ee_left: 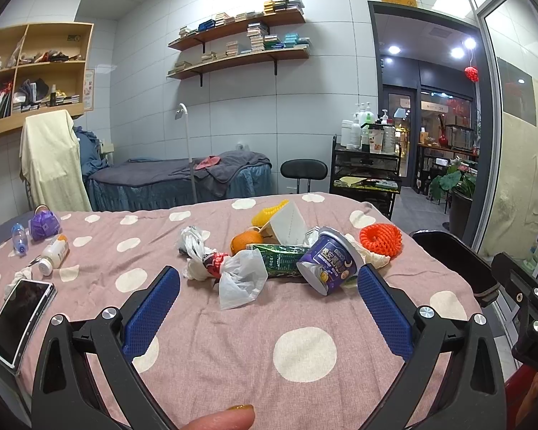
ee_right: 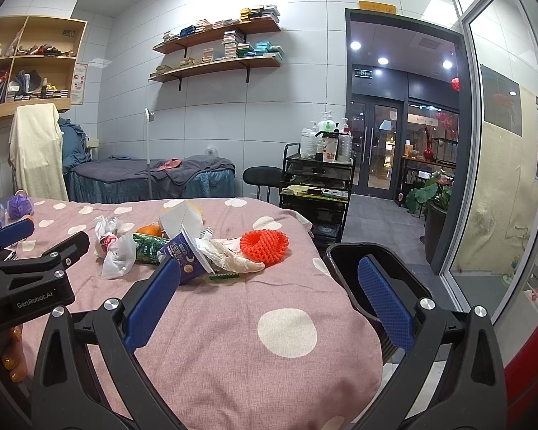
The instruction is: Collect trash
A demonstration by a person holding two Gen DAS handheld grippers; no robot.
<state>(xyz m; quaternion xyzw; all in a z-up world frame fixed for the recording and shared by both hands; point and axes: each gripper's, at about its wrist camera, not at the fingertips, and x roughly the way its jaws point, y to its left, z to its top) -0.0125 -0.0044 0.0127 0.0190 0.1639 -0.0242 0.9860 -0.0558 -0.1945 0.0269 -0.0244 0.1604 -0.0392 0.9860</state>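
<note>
Bed (ee_left: 233,340), pink polka-dot cover: trash heap mid-bed — purple cup (ee_left: 328,263), green carton (ee_left: 279,259), plastic bag (ee_left: 240,279), orange foam net (ee_left: 381,238). Phone (ee_left: 18,319), bottles left.

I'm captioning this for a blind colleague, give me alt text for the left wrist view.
An open hand-held gripper hovers over a pink spotted bedcover, facing a trash pile: a purple cup, green carton, plastic bag and orange foam net. A phone lies at the left.
</note>
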